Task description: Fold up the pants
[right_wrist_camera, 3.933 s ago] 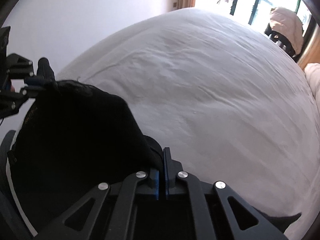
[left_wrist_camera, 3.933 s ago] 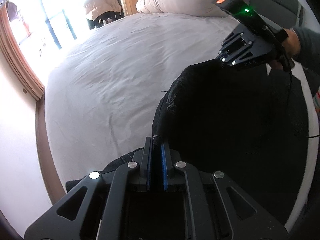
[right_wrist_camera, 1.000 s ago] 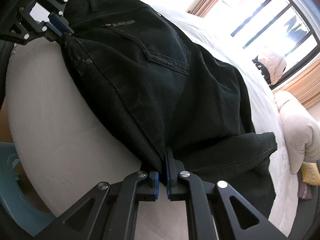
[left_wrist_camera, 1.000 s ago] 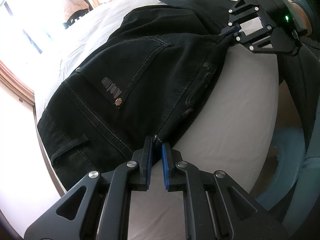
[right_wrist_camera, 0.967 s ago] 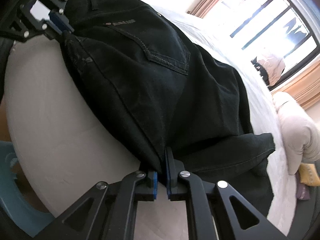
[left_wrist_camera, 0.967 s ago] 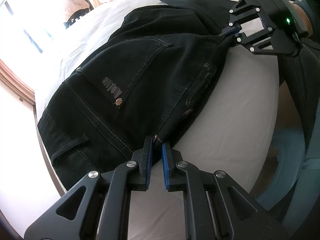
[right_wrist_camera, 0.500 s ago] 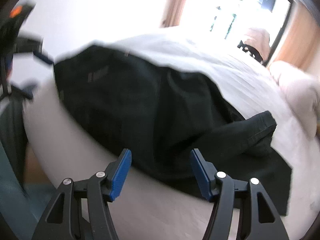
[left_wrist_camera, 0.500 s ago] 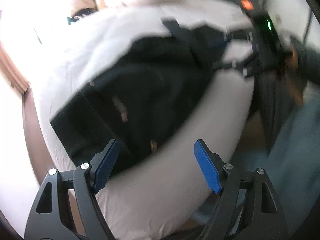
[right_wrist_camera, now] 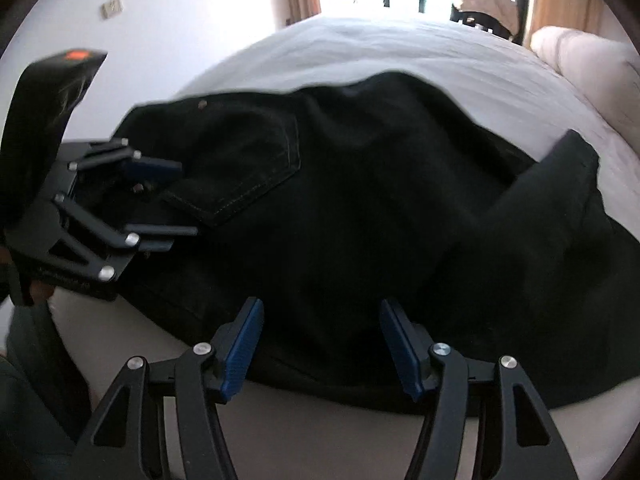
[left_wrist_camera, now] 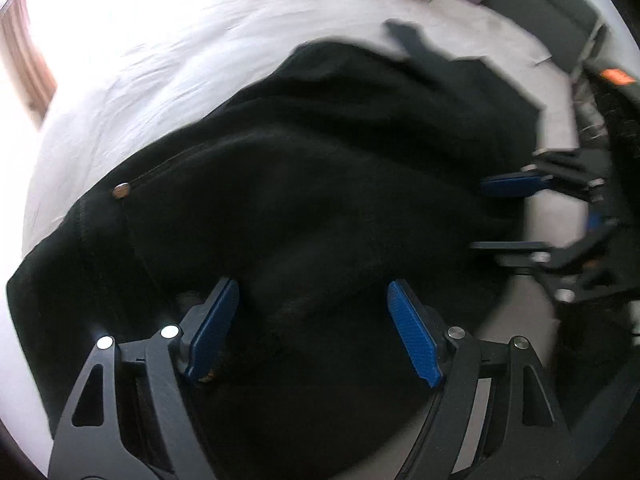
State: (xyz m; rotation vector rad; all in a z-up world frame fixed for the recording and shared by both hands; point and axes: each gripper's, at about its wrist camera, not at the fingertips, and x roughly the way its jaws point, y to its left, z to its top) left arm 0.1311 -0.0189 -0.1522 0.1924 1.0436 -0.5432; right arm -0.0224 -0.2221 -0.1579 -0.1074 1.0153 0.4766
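in the left wrist view, the left gripper (left_wrist_camera: 312,328) is seen spread wide, and nothing is held by its blue pads. the black pants (left_wrist_camera: 320,184) are laid on the white bed (left_wrist_camera: 168,64), directly under and ahead of the jaws. the right gripper (left_wrist_camera: 508,216) is seen to the right, also parted, at the edge of the pants.

in the right wrist view, the right gripper (right_wrist_camera: 320,340) is spread and nothing is held. the pants (right_wrist_camera: 360,220) are laid just ahead of it, with one pocket (right_wrist_camera: 248,168) seen ahead to the left.
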